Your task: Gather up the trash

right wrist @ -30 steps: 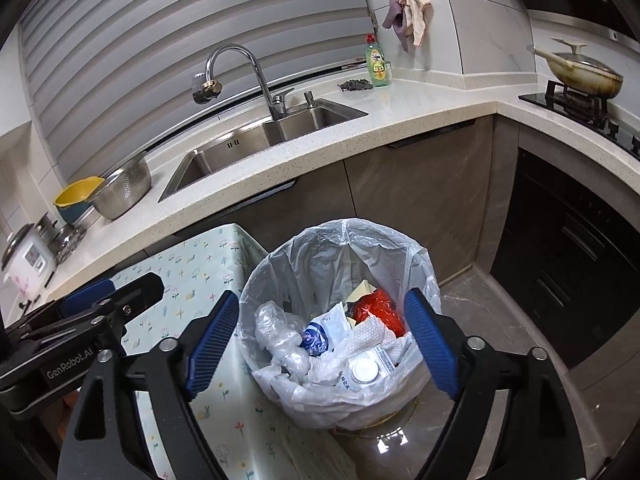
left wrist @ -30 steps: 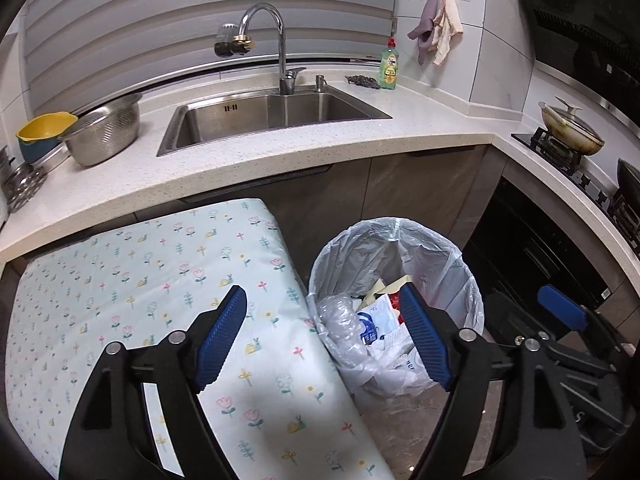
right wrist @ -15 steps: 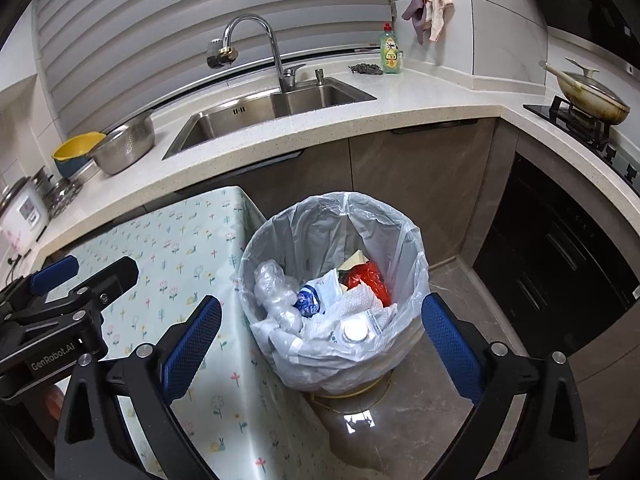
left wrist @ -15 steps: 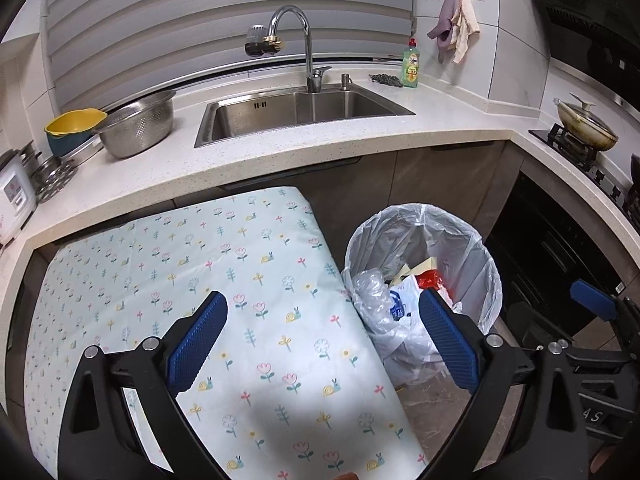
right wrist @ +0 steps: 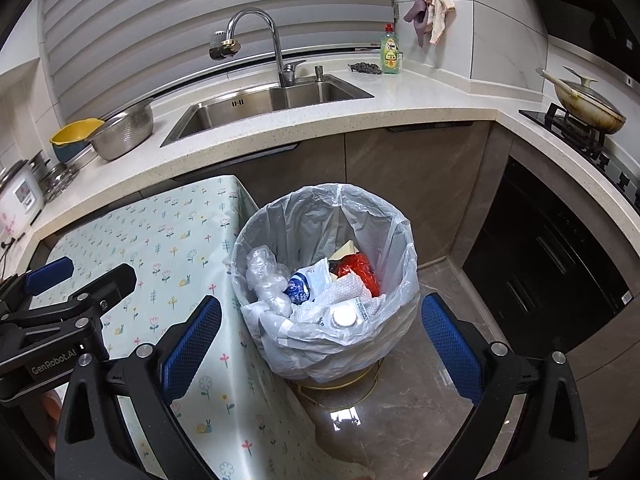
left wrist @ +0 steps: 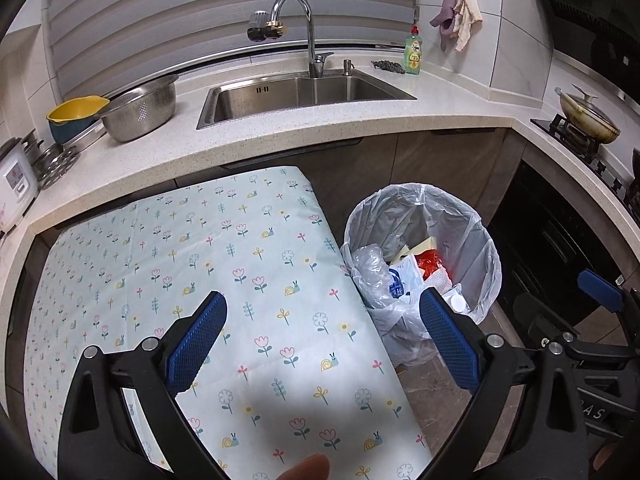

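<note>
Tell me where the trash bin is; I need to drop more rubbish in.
In the right wrist view the trash bin stands centre frame on the floor, right beside the floral-covered table and in front of the cabinets below the sink.

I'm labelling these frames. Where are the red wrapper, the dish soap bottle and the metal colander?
red wrapper (right wrist: pixel 358 270), right wrist view, crumpled middle
dish soap bottle (right wrist: pixel 390 54), right wrist view, label
metal colander (left wrist: pixel 140 110), left wrist view, perforated side

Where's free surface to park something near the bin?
Free: the floral tablecloth left of the trash bin; counter between sink and stove. Crowded: counter's left end, with colander, yellow bowl. Bin is nearly full.
</note>
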`<state>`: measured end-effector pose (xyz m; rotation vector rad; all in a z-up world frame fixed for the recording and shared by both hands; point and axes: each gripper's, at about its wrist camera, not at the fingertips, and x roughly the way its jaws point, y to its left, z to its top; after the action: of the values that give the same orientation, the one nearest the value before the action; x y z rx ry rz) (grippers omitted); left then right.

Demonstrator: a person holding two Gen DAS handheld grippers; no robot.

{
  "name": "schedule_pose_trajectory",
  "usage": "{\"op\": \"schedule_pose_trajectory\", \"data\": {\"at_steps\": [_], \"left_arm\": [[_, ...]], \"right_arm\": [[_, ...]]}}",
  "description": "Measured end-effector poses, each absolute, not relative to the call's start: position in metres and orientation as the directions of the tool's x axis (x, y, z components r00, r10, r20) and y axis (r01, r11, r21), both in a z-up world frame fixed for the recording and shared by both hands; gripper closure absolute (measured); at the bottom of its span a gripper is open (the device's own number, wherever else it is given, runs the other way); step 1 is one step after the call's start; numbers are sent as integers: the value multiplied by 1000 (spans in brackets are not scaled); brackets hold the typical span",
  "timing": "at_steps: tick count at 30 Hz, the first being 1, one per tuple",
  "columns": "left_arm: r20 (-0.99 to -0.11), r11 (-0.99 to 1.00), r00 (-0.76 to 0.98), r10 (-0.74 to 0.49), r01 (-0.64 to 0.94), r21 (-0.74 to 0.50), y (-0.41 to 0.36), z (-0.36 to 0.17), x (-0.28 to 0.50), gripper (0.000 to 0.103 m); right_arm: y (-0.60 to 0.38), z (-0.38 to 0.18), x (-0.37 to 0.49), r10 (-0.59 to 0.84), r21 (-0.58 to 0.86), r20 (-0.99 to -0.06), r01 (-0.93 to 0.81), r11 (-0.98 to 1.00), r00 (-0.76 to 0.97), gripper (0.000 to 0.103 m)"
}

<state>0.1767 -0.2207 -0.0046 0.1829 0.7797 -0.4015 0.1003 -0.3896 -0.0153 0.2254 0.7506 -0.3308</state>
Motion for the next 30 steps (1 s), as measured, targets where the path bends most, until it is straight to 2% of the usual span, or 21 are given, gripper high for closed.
{"op": "schedule_pose_trajectory", "data": {"at_steps": [30], "left_arm": [[-725, 917, 640, -255, 397, 27, -225, -16, 164, 10]], "right_arm": [[-389, -23, 88, -219, 53, -707, 359, 932, 672, 6]]}}
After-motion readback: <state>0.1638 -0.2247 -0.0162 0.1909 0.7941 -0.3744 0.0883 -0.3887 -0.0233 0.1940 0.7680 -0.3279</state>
